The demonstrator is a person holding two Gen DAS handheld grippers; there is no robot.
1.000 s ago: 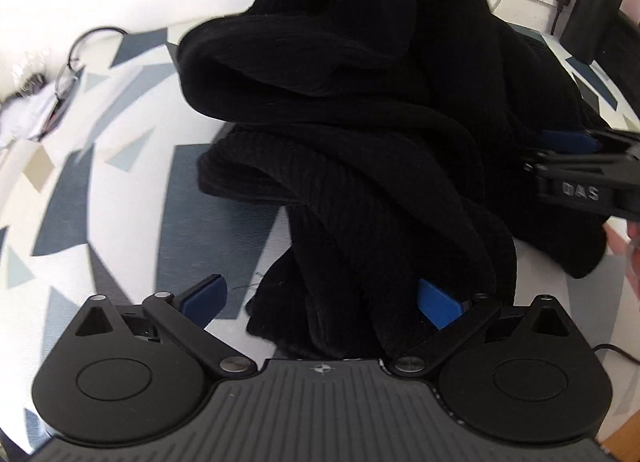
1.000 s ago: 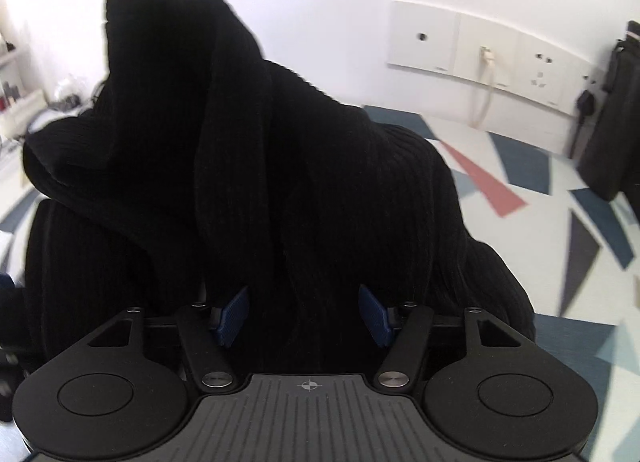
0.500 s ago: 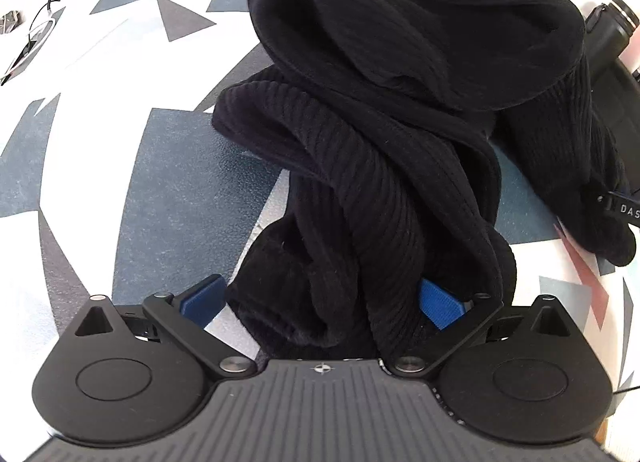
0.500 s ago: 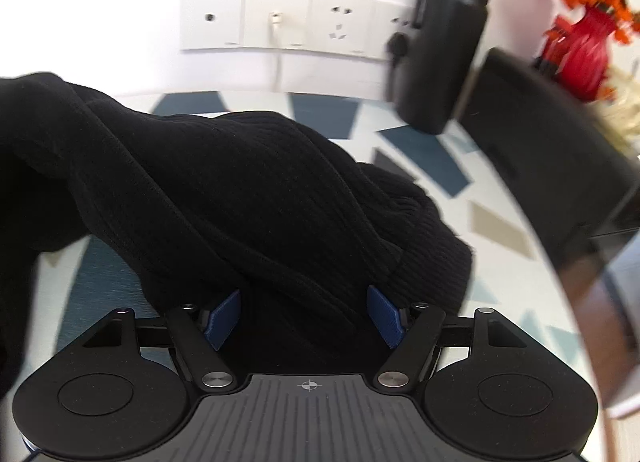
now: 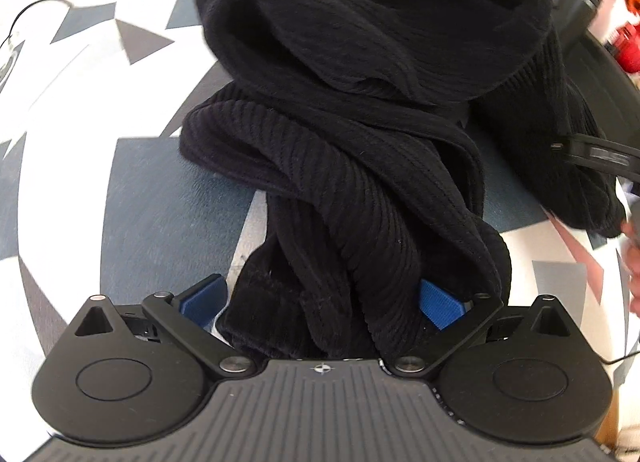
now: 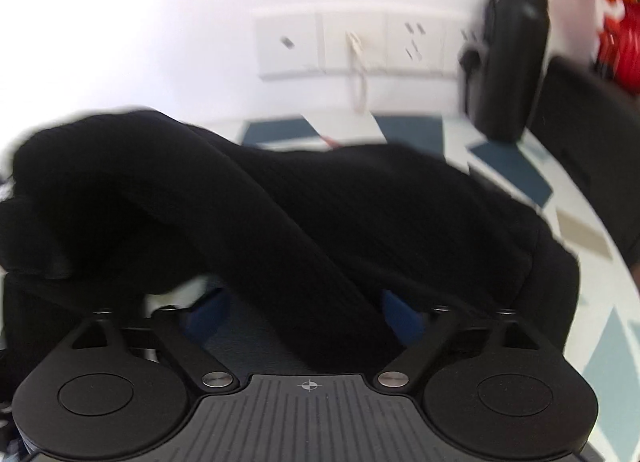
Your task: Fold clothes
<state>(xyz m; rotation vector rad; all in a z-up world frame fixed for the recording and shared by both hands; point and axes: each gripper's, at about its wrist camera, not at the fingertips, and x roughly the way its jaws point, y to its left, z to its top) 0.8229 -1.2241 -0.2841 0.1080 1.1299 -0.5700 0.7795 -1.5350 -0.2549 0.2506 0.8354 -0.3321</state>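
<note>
A black ribbed knit garment [image 5: 360, 110] lies bunched and twisted on the patterned table. My left gripper [image 5: 320, 304] has its blue pads wide apart with a thick fold of the garment lying between them. My right gripper [image 6: 304, 312] also has its pads apart, and a band of the same garment [image 6: 320, 222] runs between them. The right gripper's black body [image 5: 600, 150] shows at the right edge of the left wrist view, against the garment's far side.
The table [image 5: 132, 202] has a white cloth with grey and blue shapes. A black bottle [image 6: 508, 62] stands by wall sockets [image 6: 360, 42] at the back. A dark flat object [image 6: 592, 134] and a red vase [image 6: 620, 42] are at the right.
The garment, held high a second ago, has come down onto the table. The right gripper's pads have spread wider apart. The right view has swung right and is blurred by motion.
</note>
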